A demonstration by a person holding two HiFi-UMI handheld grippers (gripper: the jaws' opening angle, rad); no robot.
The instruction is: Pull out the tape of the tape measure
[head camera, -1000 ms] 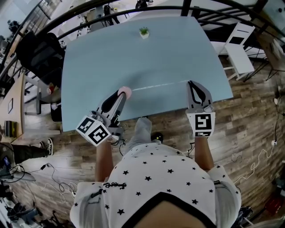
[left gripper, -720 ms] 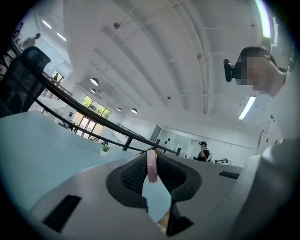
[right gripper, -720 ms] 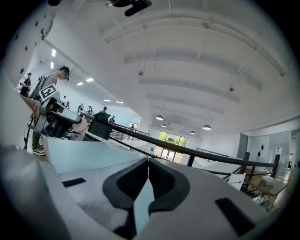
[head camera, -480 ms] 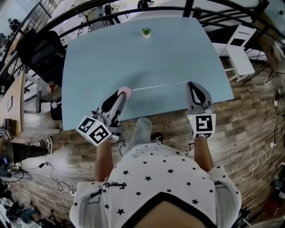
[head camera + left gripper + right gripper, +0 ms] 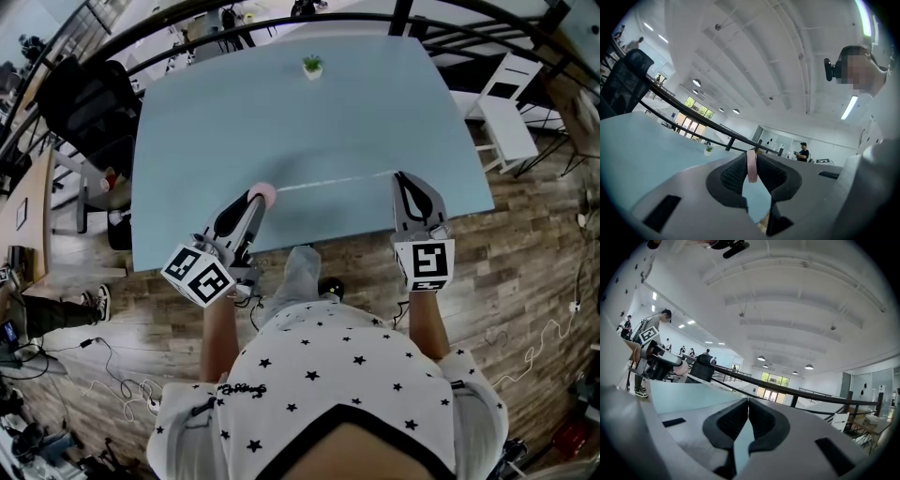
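Observation:
A small pink round tape measure (image 5: 266, 194) sits at the table's near edge, and my left gripper (image 5: 260, 196) is shut on it. In the left gripper view the pink case (image 5: 751, 166) stands edge-on between the dark pads. A thin white tape (image 5: 337, 179) runs from it to the right, just above the blue table (image 5: 281, 112). The tape ends at the tip of my right gripper (image 5: 401, 174), which is shut on it. In the right gripper view those jaws (image 5: 748, 411) are pressed together; the tape itself is too thin to make out there. The pink case (image 5: 682, 367) shows far to the left.
A tiny potted plant (image 5: 311, 66) stands at the table's far edge. A black office chair (image 5: 70, 94) is beyond the left corner and a white chair (image 5: 506, 103) to the right. Wooden floor lies below the near edge; a railing runs behind the table.

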